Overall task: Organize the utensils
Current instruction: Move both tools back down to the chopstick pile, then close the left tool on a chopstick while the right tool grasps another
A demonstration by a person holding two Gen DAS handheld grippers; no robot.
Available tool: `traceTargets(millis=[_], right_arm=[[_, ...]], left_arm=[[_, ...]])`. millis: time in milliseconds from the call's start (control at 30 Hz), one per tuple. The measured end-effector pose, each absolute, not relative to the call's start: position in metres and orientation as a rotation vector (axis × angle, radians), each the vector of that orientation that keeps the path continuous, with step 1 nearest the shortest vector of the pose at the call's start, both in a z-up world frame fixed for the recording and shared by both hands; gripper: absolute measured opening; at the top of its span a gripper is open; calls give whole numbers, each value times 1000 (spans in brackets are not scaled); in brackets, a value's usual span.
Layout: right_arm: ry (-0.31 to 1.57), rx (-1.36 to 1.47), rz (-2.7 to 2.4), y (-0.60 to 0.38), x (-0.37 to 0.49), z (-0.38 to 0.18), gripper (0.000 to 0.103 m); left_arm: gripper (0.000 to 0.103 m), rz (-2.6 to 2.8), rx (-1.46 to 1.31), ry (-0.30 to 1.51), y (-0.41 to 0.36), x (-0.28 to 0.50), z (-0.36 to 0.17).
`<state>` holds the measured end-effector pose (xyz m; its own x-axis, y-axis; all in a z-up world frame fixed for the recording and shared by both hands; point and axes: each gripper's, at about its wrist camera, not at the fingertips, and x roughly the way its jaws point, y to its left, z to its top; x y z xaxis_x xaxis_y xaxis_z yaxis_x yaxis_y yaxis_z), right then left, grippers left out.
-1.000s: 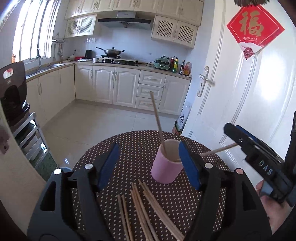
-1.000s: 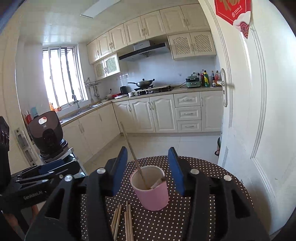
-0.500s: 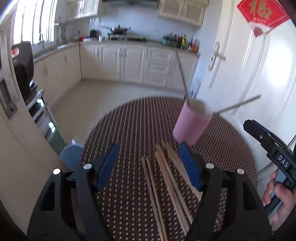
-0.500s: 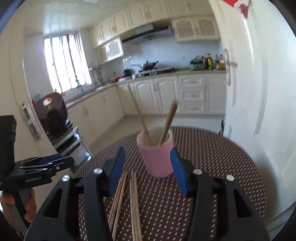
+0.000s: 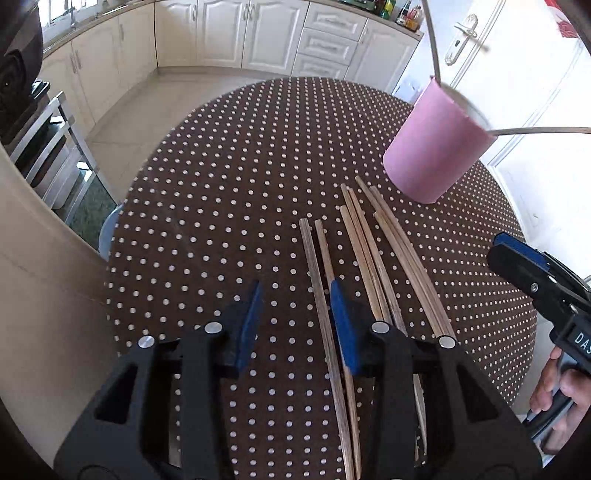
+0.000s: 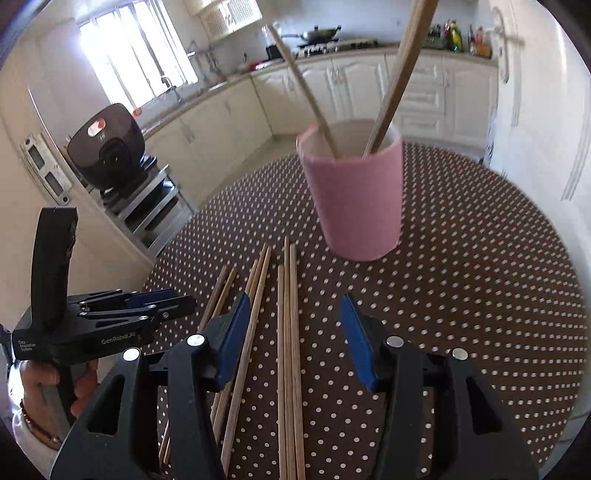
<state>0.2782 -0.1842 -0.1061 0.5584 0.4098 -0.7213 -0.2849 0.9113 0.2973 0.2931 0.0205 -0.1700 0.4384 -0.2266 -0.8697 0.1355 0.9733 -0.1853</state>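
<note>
Since a moment ago we have dipped our left gripper [image 5: 295, 321] low over the loose chopsticks [image 5: 364, 254], its open fingers straddling the leftmost stick, while our right gripper [image 6: 291, 336], fingers also apart and empty, hangs over the same bundle. Beyond them the pink cup [image 6: 354, 199] holds two upright chopsticks [image 6: 397, 77] on the polka-dot counter [image 6: 480, 258], with white kitchen cabinets [image 5: 236, 33] behind.

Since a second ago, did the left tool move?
Yes. The left tool has dropped and pulled back from the cup to the loose chopsticks. The cup was between its fingers; now it sits far up right.
</note>
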Motion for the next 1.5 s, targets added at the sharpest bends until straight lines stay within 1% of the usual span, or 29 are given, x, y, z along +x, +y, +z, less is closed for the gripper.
traceTargets(millis=[200, 267, 300, 367, 467, 533, 667, 700, 867, 1200, 1233, 1267, 1500], right_arm=[[962, 135, 441, -174, 290, -116, 46], [990, 122, 449, -170, 295, -119, 39], [1001, 120, 452, -169, 297, -121, 37], [1032, 119, 463, -168, 303, -127, 27], [1078, 131, 492, -165, 311, -134, 20], [1094, 115, 494, -161, 317, -136, 19], [1106, 78, 476, -157, 324, -135, 16], [1116, 71, 479, -156, 326, -137, 16], [1136, -2, 444, -153, 335, -143, 15], [1169, -59, 437, -128, 362, -146, 13], [1183, -65, 440, -125, 365, -148, 13], [1192, -84, 430, -121, 367, -149, 9], [1154, -120, 400, -107, 373, -153, 5]], left_arm=[[34, -225, -70, 1127, 17, 303, -182], [34, -231, -63, 1125, 16, 305, -183], [34, -229, -62, 1124, 15, 305, -182], [31, -229, -66, 1126, 12, 311, -181], [25, -244, -63, 1134, 8, 316, -180], [20, -245, -32, 1140, 0, 318, -180], [19, -244, 8, 1134, -6, 320, -180], [17, -243, 2, 1137, -5, 321, -180], [15, -247, -2, 1140, -5, 324, -180], [14, -238, -4, 1140, -7, 329, -181], [13, -234, -5, 1140, -8, 330, -181], [13, -232, -4, 1139, -9, 331, -181], [7, -219, -27, 1121, -9, 331, -181]])
